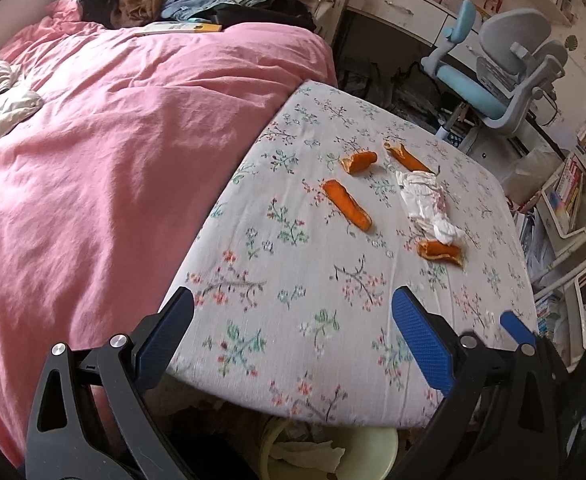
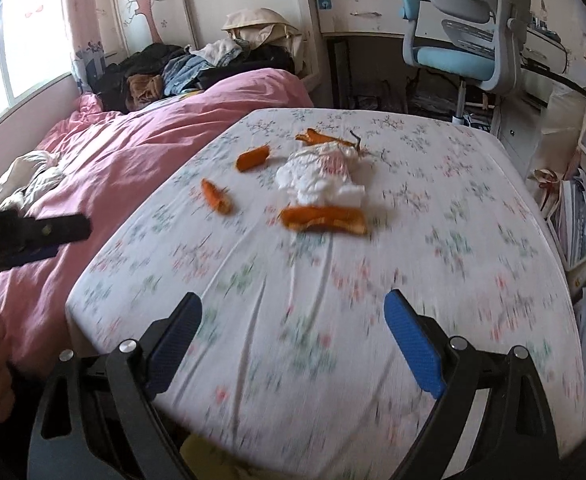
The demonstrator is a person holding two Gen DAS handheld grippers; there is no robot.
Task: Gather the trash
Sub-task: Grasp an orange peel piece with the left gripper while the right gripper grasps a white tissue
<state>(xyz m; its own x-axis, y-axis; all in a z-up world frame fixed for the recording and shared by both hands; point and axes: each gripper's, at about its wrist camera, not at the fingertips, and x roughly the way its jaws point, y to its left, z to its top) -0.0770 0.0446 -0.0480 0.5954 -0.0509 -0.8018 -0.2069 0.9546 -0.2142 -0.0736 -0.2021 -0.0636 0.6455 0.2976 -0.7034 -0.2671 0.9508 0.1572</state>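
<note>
Four orange peels [image 1: 348, 203] and a crumpled tissue [image 1: 425, 203] lie toward the bed's [image 1: 293, 280] far right corner. Both the left gripper [image 1: 293, 332] and right gripper [image 2: 293, 332] are released, empty. Approach the nearest peel [image 2: 323, 219] low, straddle its narrow width, avoid pinching sheet; bin [image 1: 369, 446] waits below the near edge.

- The left wrist view looks forward and down over the near edge of the floral bedsheet [image 1: 293, 264], from above a bin [image 1: 333, 452] on the floor.
- The right wrist view faces the same way from slightly further right (it is more blurred).
- Both share the orange peels [image 1: 347, 204] [image 2: 216, 197], crumpled tissue [image 1: 425, 200] [image 2: 317, 178], pink duvet [image 1: 113, 160] [image 2: 153, 136] and desk chair [image 1: 501, 76] [image 2: 465, 32].
</note>
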